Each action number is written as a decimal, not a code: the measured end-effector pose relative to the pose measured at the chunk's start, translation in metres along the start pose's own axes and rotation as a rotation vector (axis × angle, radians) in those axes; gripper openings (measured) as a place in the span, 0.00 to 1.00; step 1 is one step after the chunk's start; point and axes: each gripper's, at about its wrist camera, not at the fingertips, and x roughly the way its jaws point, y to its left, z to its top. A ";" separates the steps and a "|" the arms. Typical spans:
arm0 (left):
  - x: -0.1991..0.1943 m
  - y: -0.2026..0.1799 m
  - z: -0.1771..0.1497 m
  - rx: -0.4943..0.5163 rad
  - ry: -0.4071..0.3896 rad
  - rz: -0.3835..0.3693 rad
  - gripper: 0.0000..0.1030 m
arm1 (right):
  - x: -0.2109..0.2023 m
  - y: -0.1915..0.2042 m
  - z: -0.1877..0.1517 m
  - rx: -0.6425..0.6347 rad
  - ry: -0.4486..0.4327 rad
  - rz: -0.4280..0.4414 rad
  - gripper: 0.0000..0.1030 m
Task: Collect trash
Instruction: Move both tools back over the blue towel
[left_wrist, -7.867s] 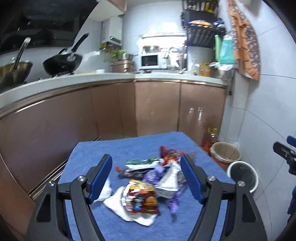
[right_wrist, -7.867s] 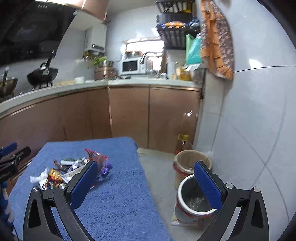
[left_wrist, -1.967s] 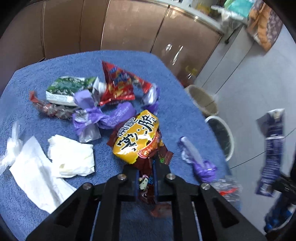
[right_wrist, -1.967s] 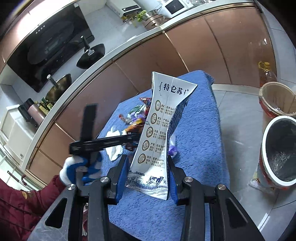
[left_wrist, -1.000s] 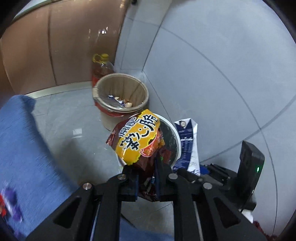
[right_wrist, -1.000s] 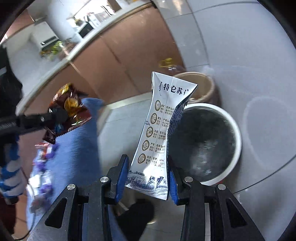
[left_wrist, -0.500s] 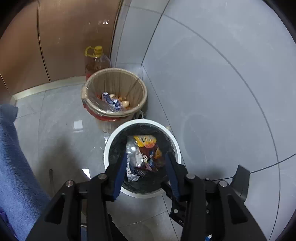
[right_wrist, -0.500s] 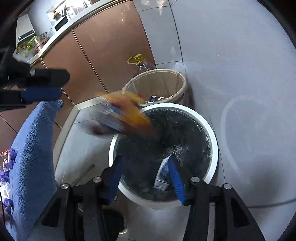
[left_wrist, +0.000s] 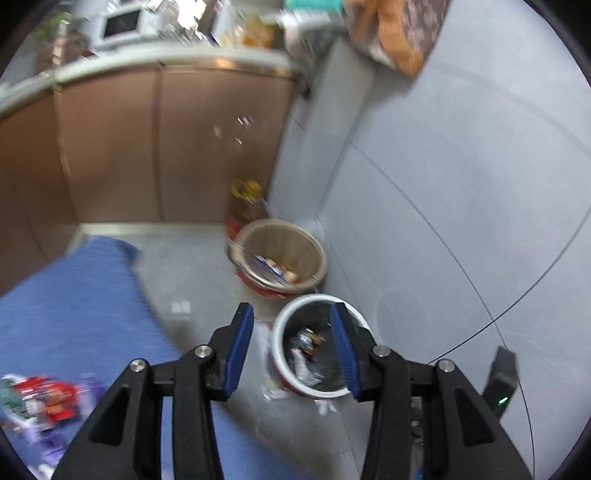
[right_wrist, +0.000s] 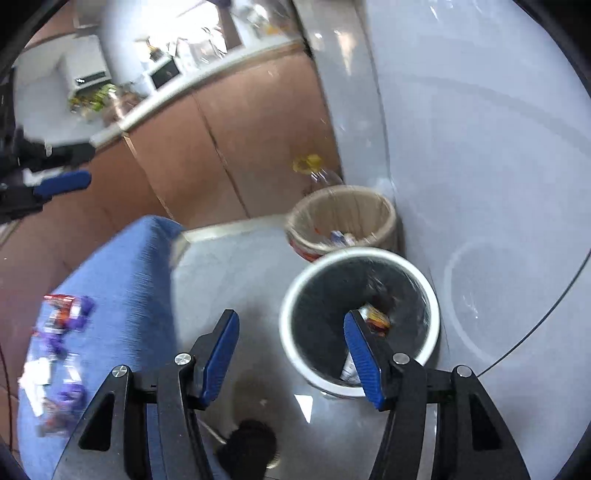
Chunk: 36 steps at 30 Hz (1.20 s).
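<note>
A white-rimmed bin (left_wrist: 284, 332) with a black liner stands on the floor by the wall and holds wrappers (left_wrist: 308, 345); it also shows in the right wrist view (right_wrist: 295, 291) with a snack packet (right_wrist: 375, 315) inside. My left gripper (left_wrist: 291, 347) is open and empty, above the floor beside the bin. My right gripper (right_wrist: 291, 349) is open and empty, above the bin's near left rim. Several wrappers and tissues (right_wrist: 59, 328) lie on the blue cloth table (right_wrist: 122, 280); some show in the left wrist view (left_wrist: 40, 402).
A tan lined bin (left_wrist: 291, 243) with some trash stands behind the white one, also in the right wrist view (right_wrist: 347, 210). An oil bottle (left_wrist: 249, 199) stands by the brown cabinets (left_wrist: 147, 147). Grey tiled wall (left_wrist: 461, 184) is at right. Both views are blurred.
Both grippers have pulled back and tilted up from over the white bin, so the table edge and cabinets have come into view. Both stay open; the dropped trash lies in the bin.
</note>
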 end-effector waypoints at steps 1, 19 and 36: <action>-0.019 0.009 -0.002 0.000 -0.026 0.016 0.40 | -0.006 0.008 0.004 -0.011 -0.014 0.010 0.55; -0.306 0.136 -0.122 -0.156 -0.262 0.309 0.40 | -0.144 0.155 -0.002 -0.271 -0.168 0.237 0.55; -0.243 0.208 -0.185 -0.300 -0.117 0.245 0.40 | -0.080 0.251 -0.003 -0.540 -0.007 0.370 0.55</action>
